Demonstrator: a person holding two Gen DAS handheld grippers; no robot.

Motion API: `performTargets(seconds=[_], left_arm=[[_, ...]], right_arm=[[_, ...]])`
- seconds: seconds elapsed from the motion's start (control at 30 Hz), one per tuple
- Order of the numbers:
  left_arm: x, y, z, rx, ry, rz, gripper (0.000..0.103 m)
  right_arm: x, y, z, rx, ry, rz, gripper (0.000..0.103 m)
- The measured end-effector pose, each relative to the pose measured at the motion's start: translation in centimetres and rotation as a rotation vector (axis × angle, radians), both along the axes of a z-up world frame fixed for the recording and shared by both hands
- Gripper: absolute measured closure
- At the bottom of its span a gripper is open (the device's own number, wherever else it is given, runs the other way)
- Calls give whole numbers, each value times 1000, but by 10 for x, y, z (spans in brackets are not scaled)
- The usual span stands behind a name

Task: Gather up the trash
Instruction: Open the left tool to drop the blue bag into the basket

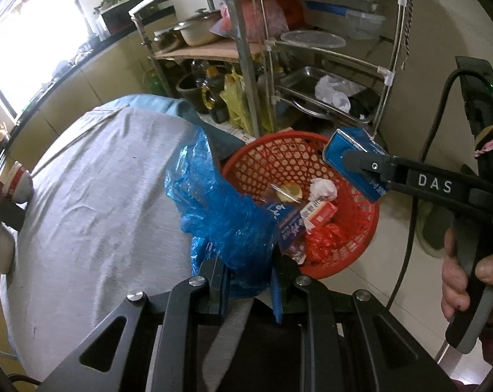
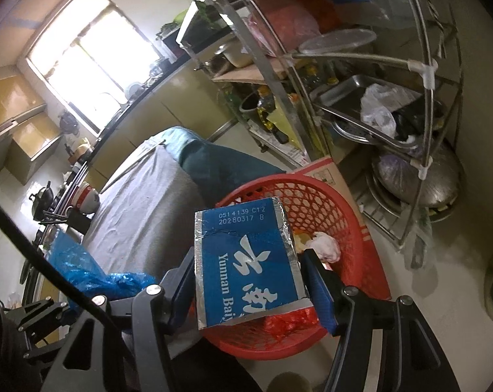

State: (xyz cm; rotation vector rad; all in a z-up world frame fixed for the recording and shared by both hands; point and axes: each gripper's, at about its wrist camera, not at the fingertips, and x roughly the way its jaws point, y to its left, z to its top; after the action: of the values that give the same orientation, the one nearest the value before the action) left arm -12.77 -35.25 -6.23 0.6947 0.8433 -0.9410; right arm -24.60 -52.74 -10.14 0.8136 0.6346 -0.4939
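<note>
Grey-clothed table (image 1: 92, 196) — blue plastic bag (image 1: 220, 219) at its edge; red basket (image 1: 360, 228) on pale floor (image 1: 406, 277).

Both cameras look down from close up at the red basket (image 1: 311, 196) (image 2: 328, 215), with shelves (image 1: 328, 49) (image 2: 360, 65) at one o'clock.

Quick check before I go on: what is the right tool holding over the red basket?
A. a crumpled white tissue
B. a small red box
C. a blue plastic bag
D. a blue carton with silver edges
D: the right tool is shut on the blue carton, held above the red basket, while the blue plastic bag is in the left tool.
</note>
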Motion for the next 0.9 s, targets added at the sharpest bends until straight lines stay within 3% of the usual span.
performTargets(seconds=[0.43, 0.63, 0.73, 0.8, 0.9], left_arm=[[1, -30, -40, 71, 159, -55, 80], [4, -42, -48, 77, 180, -62, 77], [9, -40, -47, 67, 203, -53, 60], [12, -37, -45, 52, 200, -37, 43], [17, -29, -37, 23, 193, -25, 42]], right_arm=[[-14, -20, -28, 78, 43, -65, 37], [-15, -24, -36, 134, 43, -70, 37], [-14, -26, -40, 198, 11, -58, 36], [-13, -26, -39, 230, -18, -53, 36], [-14, -26, -35, 242, -75, -59, 33]])
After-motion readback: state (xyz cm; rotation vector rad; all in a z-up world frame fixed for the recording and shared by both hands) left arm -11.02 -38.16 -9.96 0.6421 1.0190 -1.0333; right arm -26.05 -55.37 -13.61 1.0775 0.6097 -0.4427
